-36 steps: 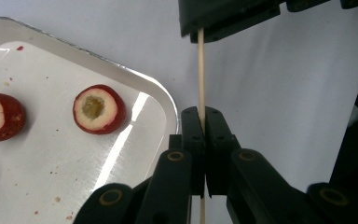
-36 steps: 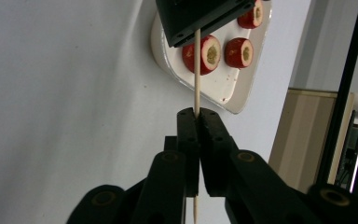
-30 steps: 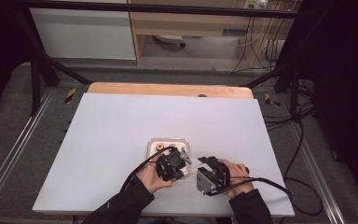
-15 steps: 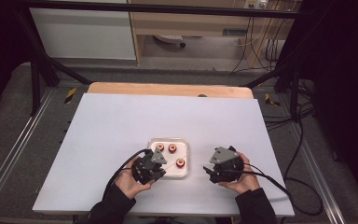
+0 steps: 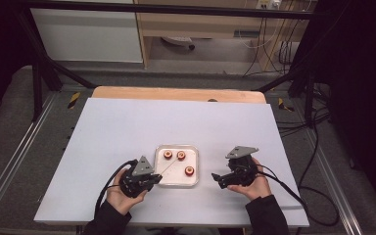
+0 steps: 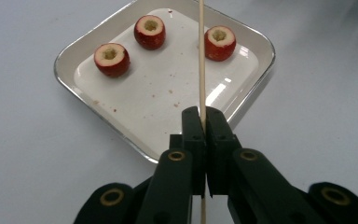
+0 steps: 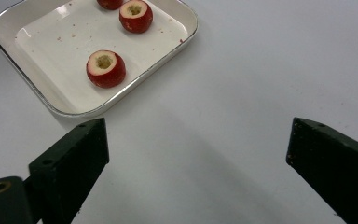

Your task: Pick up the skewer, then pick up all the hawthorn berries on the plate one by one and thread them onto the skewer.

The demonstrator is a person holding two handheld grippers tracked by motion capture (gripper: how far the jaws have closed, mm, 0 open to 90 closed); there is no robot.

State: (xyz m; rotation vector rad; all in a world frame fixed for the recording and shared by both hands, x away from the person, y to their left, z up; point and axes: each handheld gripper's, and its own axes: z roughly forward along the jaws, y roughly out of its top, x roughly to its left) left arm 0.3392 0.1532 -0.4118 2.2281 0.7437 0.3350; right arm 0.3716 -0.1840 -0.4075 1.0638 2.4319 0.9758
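Skewer [image 6: 202,60] lengthwise from claw [image 6: 205,122], seemingly trayward

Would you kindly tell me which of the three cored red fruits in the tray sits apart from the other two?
The cored fruit nearest the right tool; the other two sit paired at the tray's far edge.

One white tray [image 5: 195,149] sits on the surface [image 5: 127,127]. In it lie three cored red fruits: one [image 6: 112,59], a second [image 6: 150,31] and a third [image 6: 220,43]. There is one thin wooden skewer [image 6: 201,70]. Two grippers are present, a left gripper [image 5: 152,180] and a right gripper [image 5: 217,179].
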